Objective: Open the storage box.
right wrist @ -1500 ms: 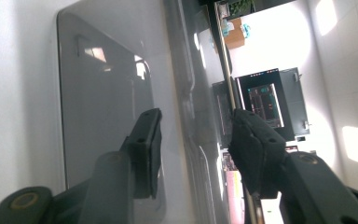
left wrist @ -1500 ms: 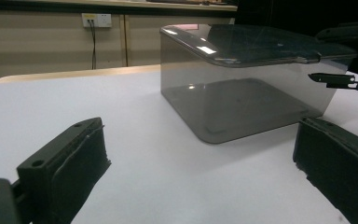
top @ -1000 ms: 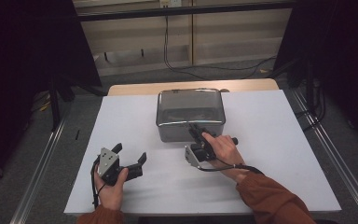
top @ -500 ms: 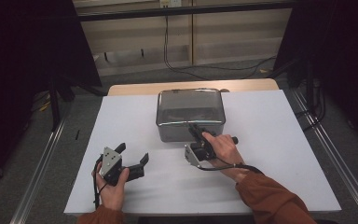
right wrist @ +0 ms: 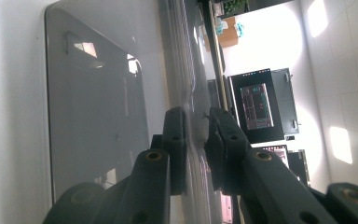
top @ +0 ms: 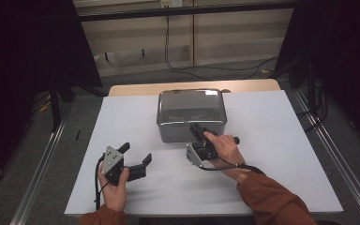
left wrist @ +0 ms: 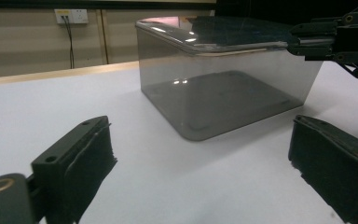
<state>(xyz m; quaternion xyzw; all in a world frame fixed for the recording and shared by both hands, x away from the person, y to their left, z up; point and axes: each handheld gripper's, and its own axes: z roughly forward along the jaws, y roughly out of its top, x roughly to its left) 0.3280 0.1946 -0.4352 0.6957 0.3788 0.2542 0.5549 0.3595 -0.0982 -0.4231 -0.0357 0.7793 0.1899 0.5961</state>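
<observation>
Left gripper: I have the left gripper [top: 135, 158] resting on the near left part of the white table sheet [top: 272, 154], its jaws spread wide and holding nothing; in the left gripper view they stand well apart with bare sheet between them.
Right gripper: I see the right gripper [top: 196, 128] turned on its side at the near edge of the box, just right of centre, its jaws clenched on the lid's rim; in the right gripper view the thin lid edge runs between them.
Box: the smoky grey translucent plastic box [top: 191, 123] sits mid-table, beyond both grippers.
Lid: the clear flat lid [left wrist: 223, 35] lies on top of the box.
Far side: wooden table edge [top: 168, 88].
</observation>
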